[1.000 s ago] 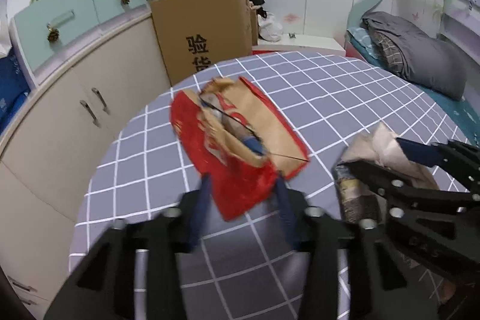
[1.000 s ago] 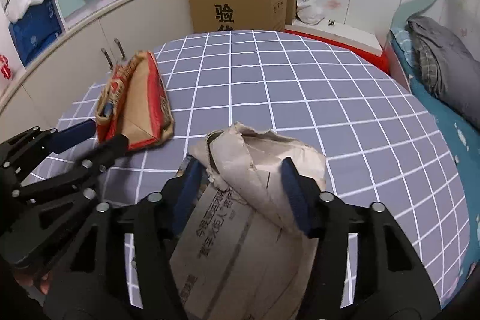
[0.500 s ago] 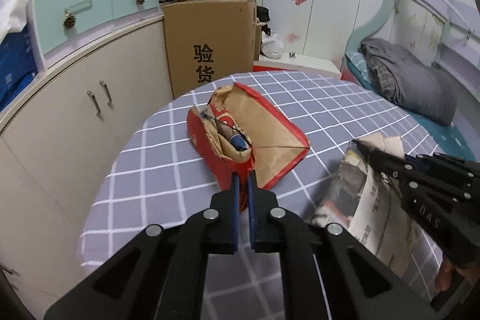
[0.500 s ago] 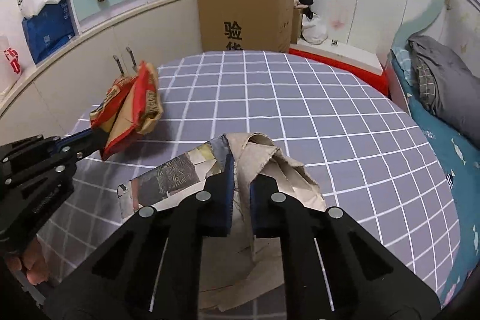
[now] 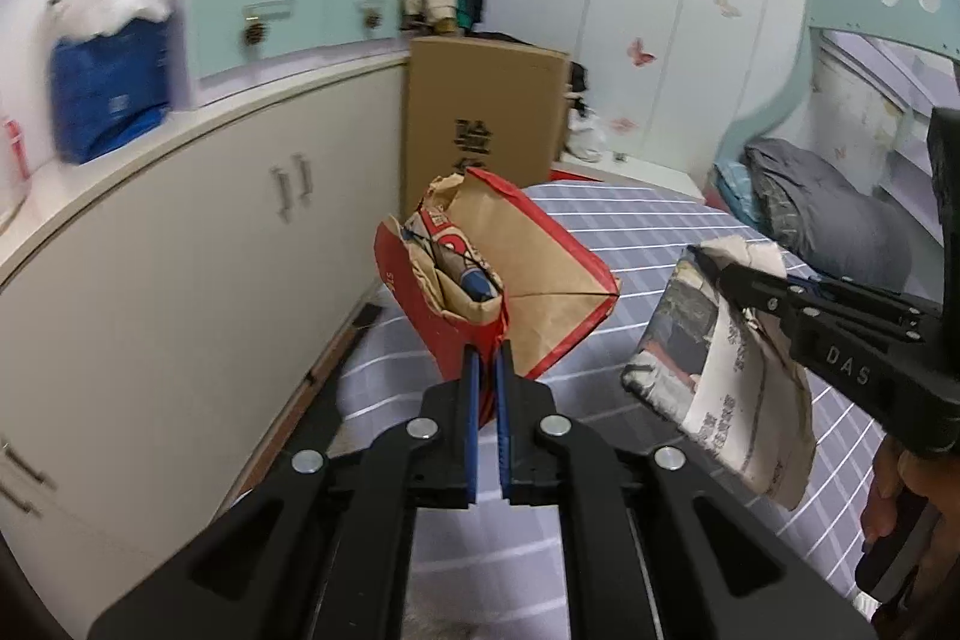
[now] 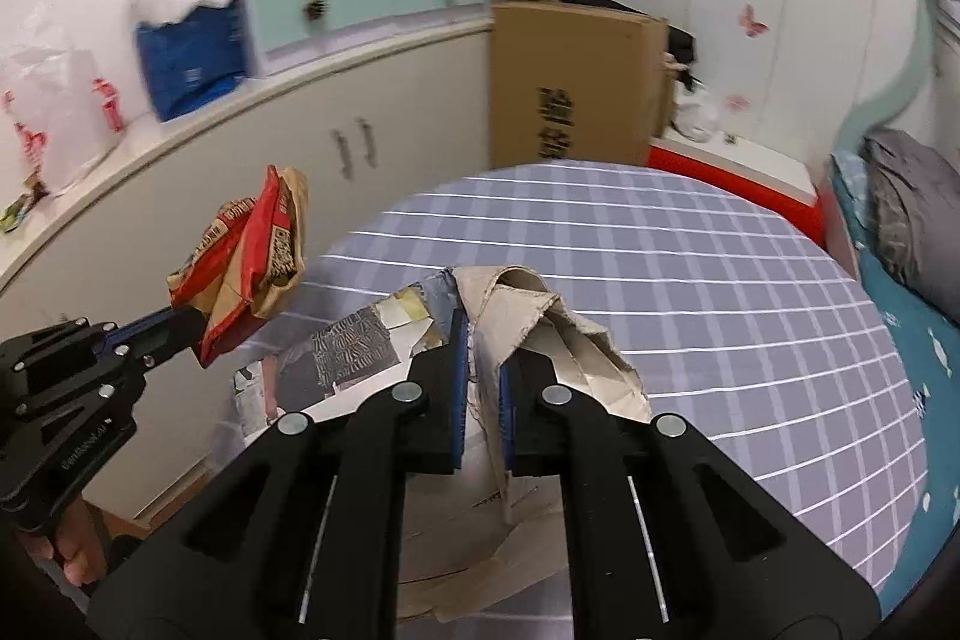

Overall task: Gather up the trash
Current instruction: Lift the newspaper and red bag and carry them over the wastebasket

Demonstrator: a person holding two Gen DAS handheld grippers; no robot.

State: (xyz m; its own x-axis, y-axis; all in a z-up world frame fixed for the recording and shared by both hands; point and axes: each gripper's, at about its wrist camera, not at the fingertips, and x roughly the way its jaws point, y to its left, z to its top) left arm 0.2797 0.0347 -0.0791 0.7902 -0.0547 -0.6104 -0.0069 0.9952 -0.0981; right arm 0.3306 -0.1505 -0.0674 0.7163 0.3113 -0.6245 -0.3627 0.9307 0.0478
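My left gripper [image 5: 487, 349] is shut on the lower edge of a crumpled red and brown paper bag [image 5: 498, 280], which hangs in the air off the round table's left edge. The same red bag [image 6: 252, 268] shows at the left of the right wrist view, held by the left gripper [image 6: 201, 325]. My right gripper [image 6: 480, 334] is shut on a wad of newspaper and beige paper [image 6: 528, 334], lifted above the checked tablecloth [image 6: 690, 280]. In the left wrist view that newspaper wad [image 5: 726, 370] hangs from the right gripper [image 5: 702, 259].
A curved cream cabinet [image 5: 180, 250] runs along the left with teal drawers [image 5: 282, 16] and a blue bag [image 5: 108, 94] on top. A cardboard box [image 5: 486, 112] stands behind the table. A bed with a grey blanket [image 5: 828, 214] lies at the right.
Both grippers shut on their paper, then lifted it off the table. The red bag and the newspaper wad rose and shifted left, toward the cabinet side.
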